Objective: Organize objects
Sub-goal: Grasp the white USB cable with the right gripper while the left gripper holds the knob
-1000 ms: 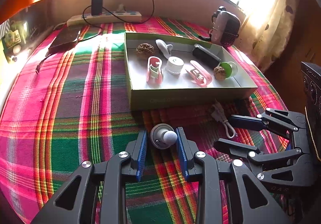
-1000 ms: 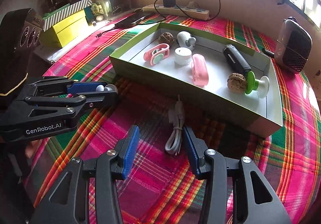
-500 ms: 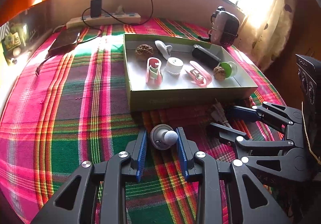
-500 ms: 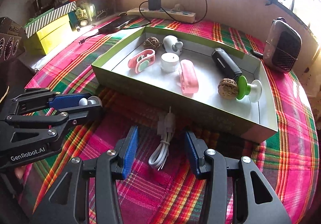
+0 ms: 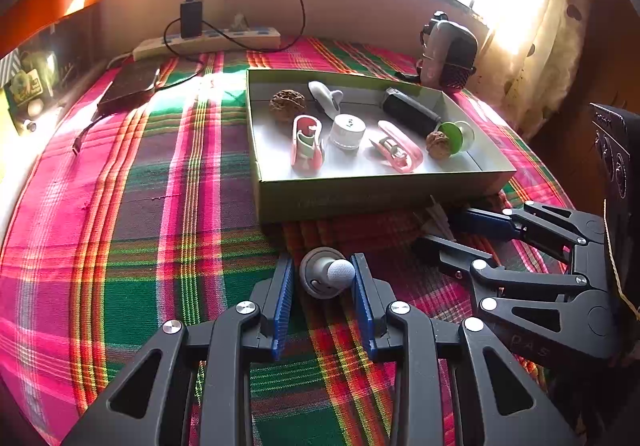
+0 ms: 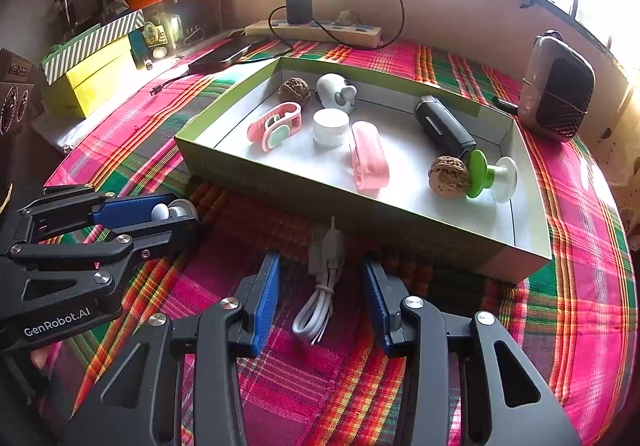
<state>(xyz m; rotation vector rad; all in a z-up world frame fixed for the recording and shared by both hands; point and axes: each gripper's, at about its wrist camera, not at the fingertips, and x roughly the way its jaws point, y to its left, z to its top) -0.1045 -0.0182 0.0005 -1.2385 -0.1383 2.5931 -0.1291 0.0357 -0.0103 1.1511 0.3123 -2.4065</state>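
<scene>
The left gripper [image 5: 323, 278] is pinching a grey earbud [image 5: 326, 273] on the plaid table [image 5: 160, 206], while the right gripper [image 6: 320, 282] is closing around a coiled white cable [image 6: 320, 298], pads apart from it, just before the green tray [image 6: 280, 186] blocking the way ahead

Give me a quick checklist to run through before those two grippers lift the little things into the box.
1. White cable lies between the right gripper fingers: ok.
2. Right gripper gripping the cable: not ok, its jaws are closing and gaps show on both sides.
3. Grey knob sits between the left gripper fingers: ok.
4. Left gripper firmly clamped on the knob: cannot tell.
5. Box has bare floor for more items: ok.
6. Grippers apart from each other: ok.
</scene>
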